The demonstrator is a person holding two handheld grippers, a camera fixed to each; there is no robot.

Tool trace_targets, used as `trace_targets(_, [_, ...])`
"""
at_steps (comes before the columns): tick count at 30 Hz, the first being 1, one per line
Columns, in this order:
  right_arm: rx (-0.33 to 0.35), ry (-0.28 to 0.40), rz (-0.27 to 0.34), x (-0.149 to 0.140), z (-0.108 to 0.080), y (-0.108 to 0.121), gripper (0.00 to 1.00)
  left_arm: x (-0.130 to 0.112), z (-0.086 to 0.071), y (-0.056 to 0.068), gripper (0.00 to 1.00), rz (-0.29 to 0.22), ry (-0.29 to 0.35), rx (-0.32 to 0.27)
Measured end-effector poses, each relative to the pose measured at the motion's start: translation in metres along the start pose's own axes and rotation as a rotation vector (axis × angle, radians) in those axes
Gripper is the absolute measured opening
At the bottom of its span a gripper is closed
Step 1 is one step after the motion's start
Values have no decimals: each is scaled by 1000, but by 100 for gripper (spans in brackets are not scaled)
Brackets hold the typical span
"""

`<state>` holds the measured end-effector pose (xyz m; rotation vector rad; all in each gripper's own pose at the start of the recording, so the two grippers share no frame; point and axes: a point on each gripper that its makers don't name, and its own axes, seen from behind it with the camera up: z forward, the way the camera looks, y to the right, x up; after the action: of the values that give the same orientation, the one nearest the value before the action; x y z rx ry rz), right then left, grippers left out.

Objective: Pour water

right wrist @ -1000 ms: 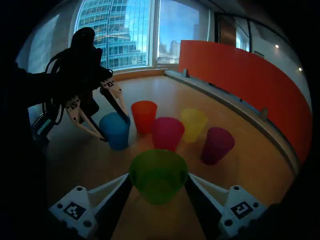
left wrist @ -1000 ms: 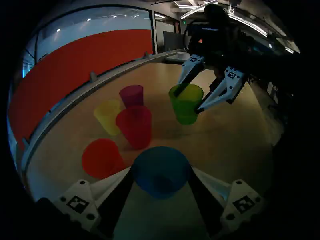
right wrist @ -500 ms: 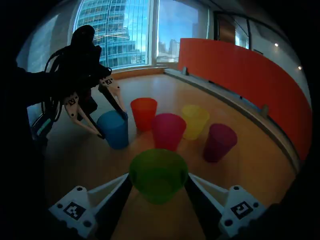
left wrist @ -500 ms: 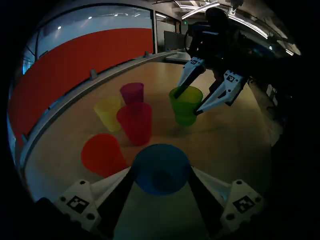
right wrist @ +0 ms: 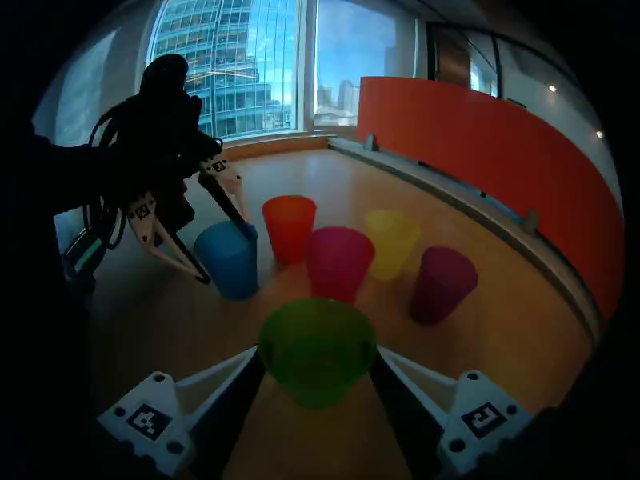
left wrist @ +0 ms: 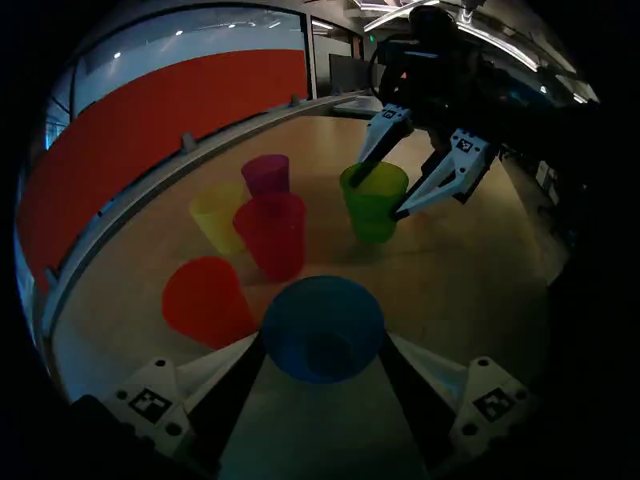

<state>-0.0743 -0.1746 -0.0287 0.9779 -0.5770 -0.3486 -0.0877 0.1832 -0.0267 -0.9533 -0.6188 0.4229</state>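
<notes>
High-rise office: tower windows (right wrist: 264, 64), partition (right wrist: 496, 152).

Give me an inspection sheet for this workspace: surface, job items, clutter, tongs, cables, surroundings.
Surface: wooden tabletop, no spill seen.
Job's things: blue cup and green cup, both upright; water level cannot be told.
Clutter: orange cup, pink cup, yellow cup and purple cup, upright in a cluster.
Tongs: left tongs shut on blue cup; right tongs shut on green cup.
Cables: dark cable looping behind left tongs.
Surroundings: orange wall panel, windows.
</notes>
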Motion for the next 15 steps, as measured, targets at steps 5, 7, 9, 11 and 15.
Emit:
trace_targets(5, [-2, -3, 3, -3, 2, 1, 89, -4, 1, -1, 98, -2, -9, 8])
trace_targets(7, [-3, -5, 6, -5, 3, 1, 90, -5, 0, -1, 98, -2, -11, 10])
trace_targets(9, [-4, -6, 8, -7, 4, 1, 90, -7, -1, -1, 98, -2, -14, 11])
trace_targets(11, [-4, -6, 11, -9, 4, 1, 90, -9, -1, 0, 98, 0, -19, 9])
trace_targets(15, [-7, -6, 12, -12, 5, 1, 90, -14, -2, 3, 98, 8, -33, 4])
